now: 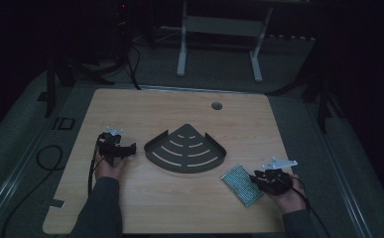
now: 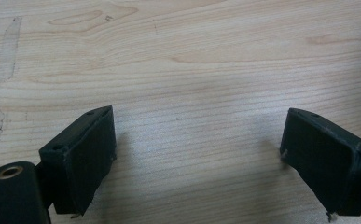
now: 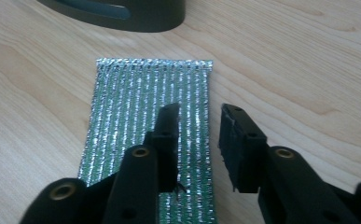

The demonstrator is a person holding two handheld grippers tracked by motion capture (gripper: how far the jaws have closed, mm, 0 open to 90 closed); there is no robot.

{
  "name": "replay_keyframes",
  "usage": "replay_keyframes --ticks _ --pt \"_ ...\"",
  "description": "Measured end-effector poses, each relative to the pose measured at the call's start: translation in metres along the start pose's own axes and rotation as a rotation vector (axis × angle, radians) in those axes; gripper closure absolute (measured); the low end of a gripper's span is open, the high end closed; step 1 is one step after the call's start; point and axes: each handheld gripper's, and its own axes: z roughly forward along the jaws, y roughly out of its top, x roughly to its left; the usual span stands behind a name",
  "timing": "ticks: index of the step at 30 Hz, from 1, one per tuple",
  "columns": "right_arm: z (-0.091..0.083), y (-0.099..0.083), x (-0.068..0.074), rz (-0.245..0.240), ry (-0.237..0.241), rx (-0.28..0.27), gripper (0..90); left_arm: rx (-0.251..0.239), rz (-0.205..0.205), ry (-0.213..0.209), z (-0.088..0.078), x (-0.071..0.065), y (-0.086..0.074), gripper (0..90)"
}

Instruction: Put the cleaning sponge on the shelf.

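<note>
R gripper is hovering over the silver-green pad, fingers partly spread, pinching nothing. Pad's lying flat on worktop just beside the dark corner rack, not in it yet. L gripper is idling, fingers spread wide.

A dark fan-shaped slotted tray sits mid-way on the wooden table, near a round hole.
</note>
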Motion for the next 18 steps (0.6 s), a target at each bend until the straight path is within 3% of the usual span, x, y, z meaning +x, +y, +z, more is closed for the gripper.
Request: replay_keyframes --ticks 5,18 --pt "-0.001 0.009 -0.009 -0.008 0.014 0.042 60.3 0.000 0.000 0.000 0.000 0.000 0.000 10.8" --pt "0.004 0.025 -0.029 -0.030 0.014 0.143 64.6 0.000 0.000 0.000 0.000 0.000 0.000 10.8"
